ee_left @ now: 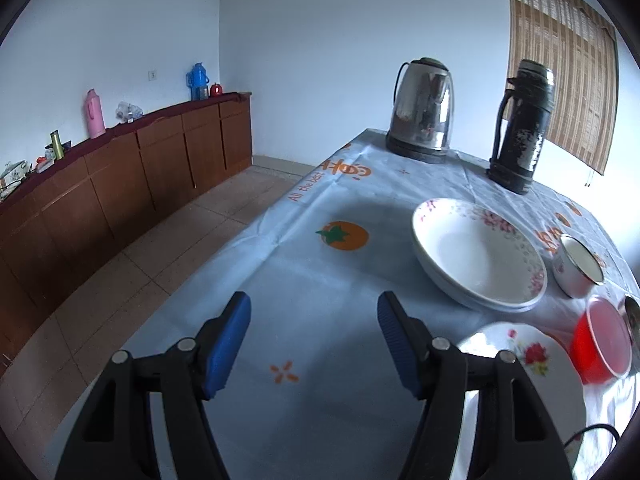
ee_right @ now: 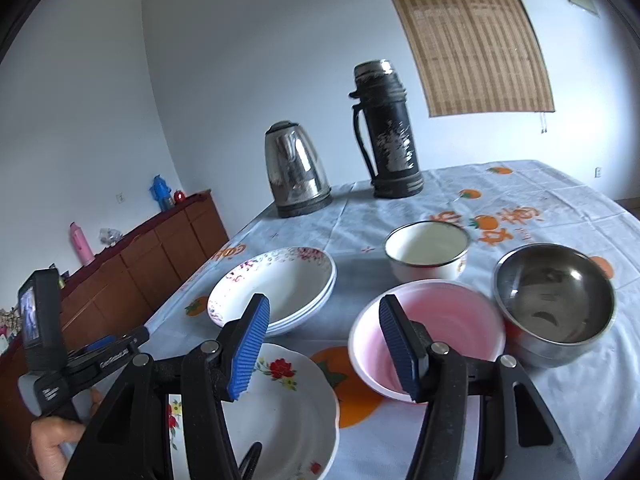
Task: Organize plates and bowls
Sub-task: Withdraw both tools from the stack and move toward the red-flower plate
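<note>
Right wrist | right gripper (ee_right: 320, 344) agape, empty, over pink bowl (ee_right: 436, 332)

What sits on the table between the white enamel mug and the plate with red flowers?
The pink bowl lies between the enamel mug and the red-flowered plate, on the orange-print tablecloth. The right wrist view shows this best.

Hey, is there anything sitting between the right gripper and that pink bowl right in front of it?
Nothing visible. The right gripper is open and empty, and the pink bowl sits just ahead. The steel bowl touches its far right side.
</note>
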Motion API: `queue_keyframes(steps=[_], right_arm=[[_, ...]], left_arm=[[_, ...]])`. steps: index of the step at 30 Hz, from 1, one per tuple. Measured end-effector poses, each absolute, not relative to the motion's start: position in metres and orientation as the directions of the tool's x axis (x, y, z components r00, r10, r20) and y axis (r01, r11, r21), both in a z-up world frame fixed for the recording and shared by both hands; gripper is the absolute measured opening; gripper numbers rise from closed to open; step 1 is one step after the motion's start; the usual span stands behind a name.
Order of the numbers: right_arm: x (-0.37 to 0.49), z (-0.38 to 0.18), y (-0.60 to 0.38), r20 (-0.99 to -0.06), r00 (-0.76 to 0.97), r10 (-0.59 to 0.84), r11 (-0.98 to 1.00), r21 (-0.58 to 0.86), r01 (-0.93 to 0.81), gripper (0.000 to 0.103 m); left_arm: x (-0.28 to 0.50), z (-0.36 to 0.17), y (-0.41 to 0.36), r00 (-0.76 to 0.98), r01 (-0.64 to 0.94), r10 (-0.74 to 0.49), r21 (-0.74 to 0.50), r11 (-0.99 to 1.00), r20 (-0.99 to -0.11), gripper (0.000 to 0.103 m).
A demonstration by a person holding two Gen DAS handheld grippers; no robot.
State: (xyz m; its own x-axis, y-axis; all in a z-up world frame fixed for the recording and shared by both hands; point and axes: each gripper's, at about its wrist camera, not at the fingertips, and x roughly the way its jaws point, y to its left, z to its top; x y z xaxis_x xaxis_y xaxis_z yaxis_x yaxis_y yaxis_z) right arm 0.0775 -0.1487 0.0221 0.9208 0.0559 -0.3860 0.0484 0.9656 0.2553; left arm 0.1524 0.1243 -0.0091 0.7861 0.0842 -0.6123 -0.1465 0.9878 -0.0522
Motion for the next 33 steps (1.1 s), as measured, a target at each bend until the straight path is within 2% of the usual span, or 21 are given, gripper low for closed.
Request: queue_keyframes(steps=[7,17,22,29,33], right_arm=[[0.042,0.025,-0.161,-0.331,0.943,0.010,0.961,0.263,0.082,0.059],[-0.002,0.018,-0.158,-0.313,0.949,-0.030,0.973,0.210,0.100,0.059],[-0.010,0.016,-0.150,-0.296,0.954,-0.049,0.982,0.160,0.100,0.059],[-0.009,0.011,-0.146,-0.307,0.951,-0.040,0.982,0.161,0.094,0.061],[-0.014,0.012,-0.146,-0.275,0.959,-0.068,0.981,0.155,0.114,0.061]], left_arm=[[0.127,-0.003,0.112,0.800,-0.131,0.090,-0.026,0.991,-0.594,0.067],[0.102,-0.006,0.102,0.798,-0.108,0.080,-0.011,0.994,-0.597,0.067],[0.095,-0.007,0.099,0.804,-0.113,0.096,0.007,0.994,-0.586,0.067],[0.089,-0.011,0.096,0.807,-0.109,0.094,0.010,0.994,-0.583,0.067],[0.087,-0.008,0.096,0.819,-0.113,0.088,-0.008,0.994,-0.567,0.067]])
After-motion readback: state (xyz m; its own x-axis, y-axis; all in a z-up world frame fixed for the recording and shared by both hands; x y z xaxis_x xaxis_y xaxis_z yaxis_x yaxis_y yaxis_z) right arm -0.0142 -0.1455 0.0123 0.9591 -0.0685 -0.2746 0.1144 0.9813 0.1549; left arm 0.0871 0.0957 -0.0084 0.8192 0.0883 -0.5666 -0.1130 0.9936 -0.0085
